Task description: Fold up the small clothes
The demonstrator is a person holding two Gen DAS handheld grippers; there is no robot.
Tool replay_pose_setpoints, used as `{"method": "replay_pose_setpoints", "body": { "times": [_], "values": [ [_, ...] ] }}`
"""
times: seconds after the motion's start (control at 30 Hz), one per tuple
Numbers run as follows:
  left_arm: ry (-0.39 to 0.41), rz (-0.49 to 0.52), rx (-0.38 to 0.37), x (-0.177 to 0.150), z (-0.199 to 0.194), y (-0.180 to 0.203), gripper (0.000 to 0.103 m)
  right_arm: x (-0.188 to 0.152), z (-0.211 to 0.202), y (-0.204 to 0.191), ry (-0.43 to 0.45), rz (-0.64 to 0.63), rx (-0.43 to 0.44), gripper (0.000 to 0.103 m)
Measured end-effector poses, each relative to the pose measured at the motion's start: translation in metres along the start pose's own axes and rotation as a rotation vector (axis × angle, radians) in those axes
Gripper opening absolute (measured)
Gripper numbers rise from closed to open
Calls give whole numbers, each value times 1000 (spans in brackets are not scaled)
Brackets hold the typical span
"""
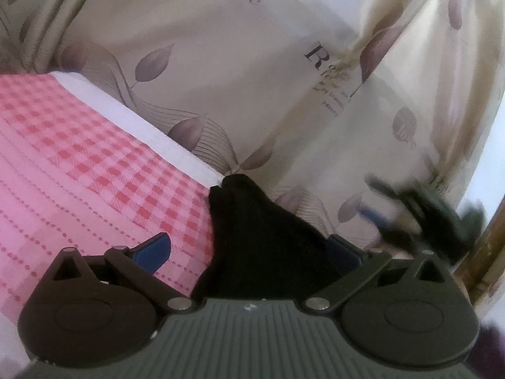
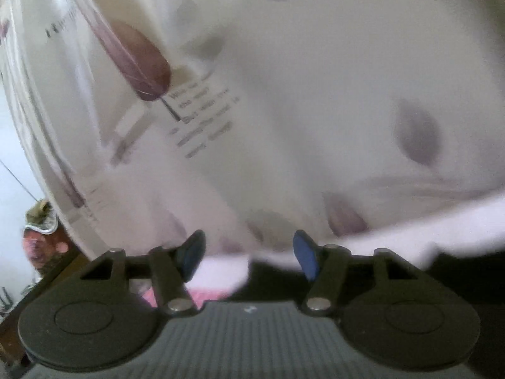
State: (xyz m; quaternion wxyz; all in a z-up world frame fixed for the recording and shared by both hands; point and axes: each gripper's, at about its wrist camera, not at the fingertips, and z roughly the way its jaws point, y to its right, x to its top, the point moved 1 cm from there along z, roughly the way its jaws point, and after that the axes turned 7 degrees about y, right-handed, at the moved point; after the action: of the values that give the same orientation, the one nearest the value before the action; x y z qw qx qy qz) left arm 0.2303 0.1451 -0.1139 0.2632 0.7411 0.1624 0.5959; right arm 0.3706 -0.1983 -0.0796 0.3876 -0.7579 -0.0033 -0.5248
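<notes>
In the left wrist view a small black garment [image 1: 262, 237] lies bunched at the edge of the pink checked cloth [image 1: 79, 164]. My left gripper [image 1: 249, 252] is open, its blue pads [image 1: 154, 251] wide apart on either side of the garment, which fills the gap between them. My right gripper [image 2: 247, 257] is open and empty, with its blue pads [image 2: 304, 257] apart. Below it a dark strip of the black garment [image 2: 277, 279] and a bit of pink cloth [image 2: 202, 295] show, blurred. The right gripper also appears blurred in the left wrist view [image 1: 423, 218].
A cream curtain with leaf prints and lettering [image 1: 268, 79] hangs close behind the surface's white edge [image 1: 148, 129]; it fills the right wrist view [image 2: 284, 110]. A brown wooden edge [image 1: 486, 252] stands at far right. Clutter [image 2: 41, 237] sits low left.
</notes>
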Motion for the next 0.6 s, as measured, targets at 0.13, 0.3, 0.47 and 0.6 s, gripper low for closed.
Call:
{"method": "replay_pose_setpoints", "body": {
  "times": [0.13, 0.3, 0.47, 0.6],
  "values": [
    [-35, -4, -54, 9, 4, 1, 102, -22, -120, 27, 45, -18, -116, 82],
    [-160, 26, -27, 27, 42, 9, 88, -37, -219, 60, 66, -53, -277, 83],
    [-317, 132, 15, 27, 81, 21, 17, -49, -250, 84, 97, 22, -329, 83],
    [-388, 127, 13, 18, 76, 25, 12, -52, -255, 84, 129, 45, -291, 86]
  ]
}}
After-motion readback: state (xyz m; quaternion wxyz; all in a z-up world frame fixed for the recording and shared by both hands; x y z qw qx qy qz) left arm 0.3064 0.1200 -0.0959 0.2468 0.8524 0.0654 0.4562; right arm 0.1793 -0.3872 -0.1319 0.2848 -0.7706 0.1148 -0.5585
